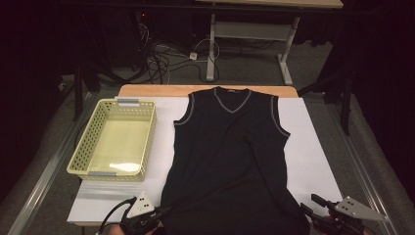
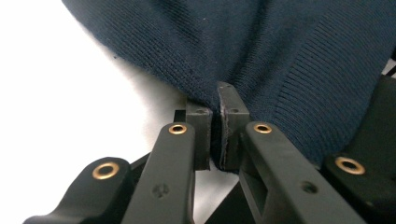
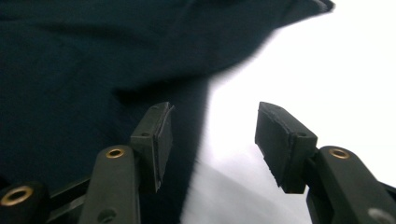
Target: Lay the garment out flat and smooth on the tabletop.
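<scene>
White table (image 1: 313, 161) — left tongs (image 2: 215, 114) pinch the vest's (image 1: 230, 147) hem; right tongs (image 3: 212, 140) spread, empty.

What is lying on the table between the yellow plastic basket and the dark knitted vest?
Nothing: in the high view, the pale yellow perforated plastic basket and the dark knitted sleeveless vest are separated by a bare strip of the white table surface.

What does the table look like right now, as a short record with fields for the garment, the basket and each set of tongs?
garment: dark sleeveless V-neck vest with grey trim, lying flat on the white table cover, hem toward the person
basket: pale yellow perforated basket, left of the vest, nothing in it
left tongs: left tongs shut on the vest's hem edge
right tongs: right tongs open at the vest's other hem corner, nothing gripped
</scene>
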{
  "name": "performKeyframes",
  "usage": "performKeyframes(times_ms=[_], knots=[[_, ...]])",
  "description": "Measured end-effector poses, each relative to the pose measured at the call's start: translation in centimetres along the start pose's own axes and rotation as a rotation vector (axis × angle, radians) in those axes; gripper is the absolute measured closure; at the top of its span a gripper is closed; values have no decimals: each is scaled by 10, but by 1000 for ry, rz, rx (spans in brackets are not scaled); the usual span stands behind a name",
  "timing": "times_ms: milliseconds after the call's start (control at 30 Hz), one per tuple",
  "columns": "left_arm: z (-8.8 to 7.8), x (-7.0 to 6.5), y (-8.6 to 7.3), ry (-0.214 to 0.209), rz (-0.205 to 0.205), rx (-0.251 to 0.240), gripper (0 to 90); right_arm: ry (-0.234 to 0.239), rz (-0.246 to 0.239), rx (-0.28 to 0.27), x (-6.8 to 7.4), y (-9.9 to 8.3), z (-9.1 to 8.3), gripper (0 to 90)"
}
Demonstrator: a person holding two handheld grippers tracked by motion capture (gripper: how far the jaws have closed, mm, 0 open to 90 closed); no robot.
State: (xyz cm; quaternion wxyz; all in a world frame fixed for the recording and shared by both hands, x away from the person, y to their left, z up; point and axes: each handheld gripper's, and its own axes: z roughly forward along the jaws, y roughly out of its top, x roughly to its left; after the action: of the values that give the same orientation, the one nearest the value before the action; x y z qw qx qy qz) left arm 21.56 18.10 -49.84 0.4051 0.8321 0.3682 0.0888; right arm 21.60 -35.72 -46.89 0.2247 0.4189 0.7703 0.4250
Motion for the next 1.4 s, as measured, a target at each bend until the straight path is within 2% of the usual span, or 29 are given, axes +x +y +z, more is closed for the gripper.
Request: performKeyframes(times_ms=[67, 133, 200, 333, 400, 500, 600, 667, 733, 833, 933, 1100, 1233, 1333, 1400], knots=[[2, 0, 1, -11, 7, -3, 732, 14, -5, -1, 5, 3, 4, 455], [2, 1, 2, -15, 7, -27, 604, 27, -7, 0, 11, 6, 7, 446], [0, 4, 5, 32, -6, -63, 512, 39, -13, -1, 16, 9, 12, 438], [-8, 12, 13, 70, -62, -171, 321, 35, -37, 16, 26, 14, 19, 419], [-7, 13, 17, 70, -47, -190, 262, 38, -37, 14, 31, 17, 21, 419], [1, 14, 23, 54, -14, -191, 207, 33, -45, 12, 37, 22, 25, 419], [14, 15, 31, 27, 46, -196, 131, 35, -41, 14, 42, 28, 35, 428], [21, 16, 37, 40, 74, -201, 61, 31, -41, 26, 44, 31, 44, 431], [28, 18, 43, 47, 79, -196, 5, 30, -39, 34, 46, 34, 54, 430], [33, 20, 47, 46, 86, -207, 0, 15, -38, 47, 46, 36, 64, 427], [33, 22, 45, 31, 81, -223, 0, 13, -39, 55, 46, 33, 64, 423], [32, 27, 42, 23, 26, -243, 5, 23, -48, 64, 46, 27, 61, 427], [31, 24, 40, 24, 51, -257, 21, 25, -60, 70, 45, 21, 56, 438], [31, 24, 40, 21, 50, -254, 22, 29, -57, 70, 42, 19, 54, 484], [31, 25, 40, 17, 46, -250, 27, 38, -65, 68, 40, 19, 53, 570]])
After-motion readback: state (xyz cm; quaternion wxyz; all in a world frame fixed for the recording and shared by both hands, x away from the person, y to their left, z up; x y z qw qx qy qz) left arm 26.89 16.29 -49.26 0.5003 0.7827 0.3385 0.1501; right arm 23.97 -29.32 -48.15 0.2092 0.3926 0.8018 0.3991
